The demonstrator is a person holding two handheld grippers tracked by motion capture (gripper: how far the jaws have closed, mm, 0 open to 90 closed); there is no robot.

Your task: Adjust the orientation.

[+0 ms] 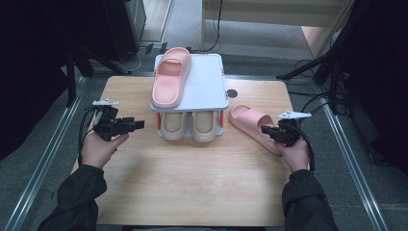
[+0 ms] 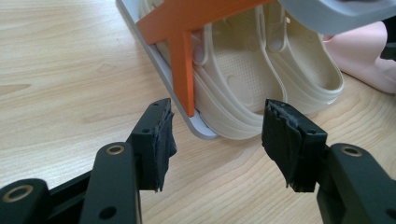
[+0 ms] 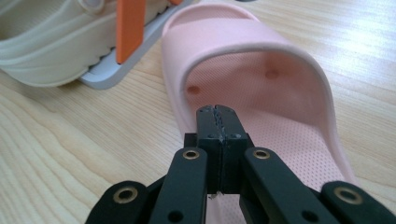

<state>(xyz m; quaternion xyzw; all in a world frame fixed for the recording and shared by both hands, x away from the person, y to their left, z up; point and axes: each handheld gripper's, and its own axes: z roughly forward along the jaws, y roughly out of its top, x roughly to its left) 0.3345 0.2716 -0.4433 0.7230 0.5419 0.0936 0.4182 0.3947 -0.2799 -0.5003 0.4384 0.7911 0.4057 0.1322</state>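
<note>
High view: a pink slide sandal [image 1: 252, 126] lies on the wooden table [image 1: 192, 192] just right of a two-tier shoe rack [image 1: 211, 82], whose top shelf carries its mate [image 1: 171, 77] and whose lower shelf holds a beige pair [image 1: 189, 125]. Right gripper [image 3: 218, 112] sits at the near end of the table sandal with its jaws pressed flat together, over the footbed [image 3: 280, 130], nothing visibly clamped between them. Left gripper [image 2: 217, 135] stands wide open and empty, near the rack's left front corner beside an orange post [image 2: 186, 70].
</note>
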